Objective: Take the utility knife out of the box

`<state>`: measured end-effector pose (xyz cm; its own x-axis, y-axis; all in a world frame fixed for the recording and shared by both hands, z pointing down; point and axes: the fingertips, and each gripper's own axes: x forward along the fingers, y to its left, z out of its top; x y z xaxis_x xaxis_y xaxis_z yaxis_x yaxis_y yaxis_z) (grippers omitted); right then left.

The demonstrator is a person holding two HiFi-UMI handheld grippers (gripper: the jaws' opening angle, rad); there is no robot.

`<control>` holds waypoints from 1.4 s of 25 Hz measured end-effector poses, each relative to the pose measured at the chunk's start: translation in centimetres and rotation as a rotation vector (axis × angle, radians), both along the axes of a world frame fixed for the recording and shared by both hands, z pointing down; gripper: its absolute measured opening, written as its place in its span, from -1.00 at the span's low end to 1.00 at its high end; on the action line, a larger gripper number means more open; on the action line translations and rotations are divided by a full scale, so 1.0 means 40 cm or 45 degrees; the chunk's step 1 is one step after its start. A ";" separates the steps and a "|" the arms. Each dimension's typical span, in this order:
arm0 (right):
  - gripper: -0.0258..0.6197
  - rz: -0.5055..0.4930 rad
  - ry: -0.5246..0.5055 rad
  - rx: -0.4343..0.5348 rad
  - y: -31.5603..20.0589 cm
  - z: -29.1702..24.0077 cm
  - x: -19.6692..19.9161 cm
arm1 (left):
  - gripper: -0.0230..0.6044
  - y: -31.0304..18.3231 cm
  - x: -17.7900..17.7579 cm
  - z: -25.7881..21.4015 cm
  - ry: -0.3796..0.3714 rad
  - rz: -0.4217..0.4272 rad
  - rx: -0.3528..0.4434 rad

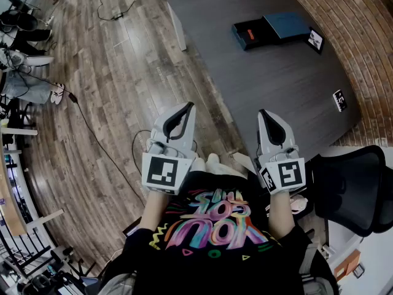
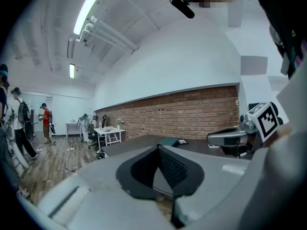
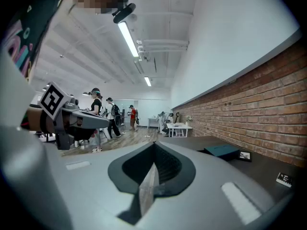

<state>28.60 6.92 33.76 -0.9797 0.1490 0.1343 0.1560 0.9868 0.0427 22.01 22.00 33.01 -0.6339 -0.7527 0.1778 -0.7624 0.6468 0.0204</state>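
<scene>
The box lies far off on the dark table (image 1: 276, 78). It is in two parts: a black tray (image 1: 252, 34) with an orange patch inside, and a teal part (image 1: 287, 24) against it. The knife itself is too small to make out. Both grippers are held close to the person's chest, short of the table's near edge. My left gripper (image 1: 187, 106) is shut and empty, and my right gripper (image 1: 263, 112) is likewise shut and empty. In the left gripper view the jaws (image 2: 158, 147) meet, with the teal box (image 2: 169, 141) beyond. In the right gripper view the jaws (image 3: 154, 143) meet too, and the box (image 3: 221, 151) is to their right.
Two square marker cards (image 1: 316, 40) (image 1: 339, 100) lie on the table by the brick wall. A black office chair (image 1: 350, 186) stands at my right. Cables run over the wooden floor (image 1: 92, 134) to the left. Several people (image 3: 112, 113) stand far off.
</scene>
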 end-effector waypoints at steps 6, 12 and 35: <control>-0.92 -0.035 0.001 0.030 -0.010 0.011 0.026 | -0.92 -0.017 0.025 -0.004 -0.031 -0.027 -0.017; -0.92 -0.100 -0.012 0.008 -0.001 0.020 0.028 | -0.92 -0.020 0.045 0.002 -0.037 -0.074 -0.025; -0.92 -0.133 0.023 0.024 0.146 0.021 -0.418 | -0.92 0.083 -0.406 0.006 -0.007 -0.019 -0.002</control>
<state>11.86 12.76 34.61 -0.9563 0.2473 0.1557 0.2587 0.9643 0.0574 5.77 25.30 33.26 -0.6457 -0.7431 0.1758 -0.7529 0.6579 0.0154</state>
